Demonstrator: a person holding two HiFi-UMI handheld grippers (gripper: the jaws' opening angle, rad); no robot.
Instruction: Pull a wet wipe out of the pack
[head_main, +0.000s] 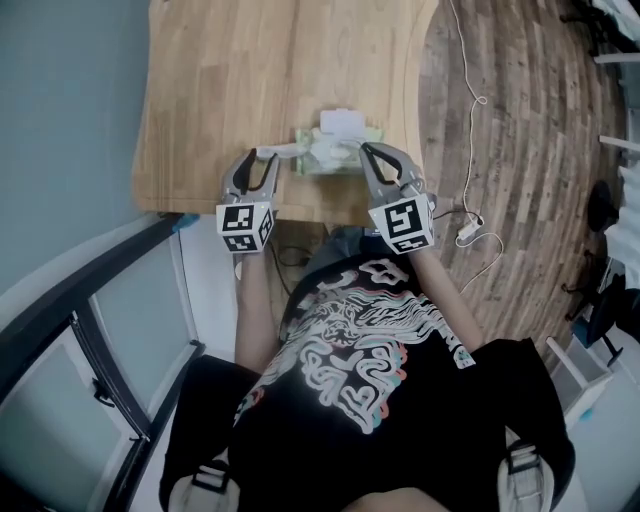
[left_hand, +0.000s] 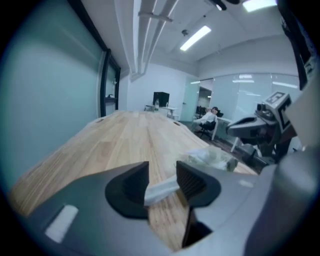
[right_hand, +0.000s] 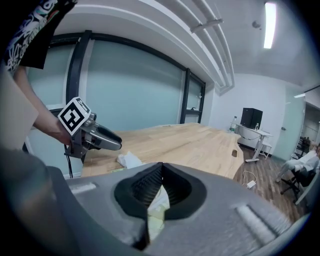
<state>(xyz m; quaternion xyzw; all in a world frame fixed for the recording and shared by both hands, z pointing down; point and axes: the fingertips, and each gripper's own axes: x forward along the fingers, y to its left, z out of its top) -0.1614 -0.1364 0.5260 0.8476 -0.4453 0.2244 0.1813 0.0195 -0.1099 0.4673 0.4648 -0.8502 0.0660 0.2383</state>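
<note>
A pale green wipe pack lies on the wooden table close to its near edge, with a white tuft of wipe on top. A white wipe stretches from the pack leftward to my left gripper. In the left gripper view that gripper stands open, and the wipe lies loosely between its pads. My right gripper is at the pack's right end. In the right gripper view it is shut on a fold of the pack. The left gripper shows there too.
The table's near edge runs just below both grippers. A white cable and charger lie on the wooden floor to the right. A glass partition borders the left side. A person sits in a chair far beyond the table.
</note>
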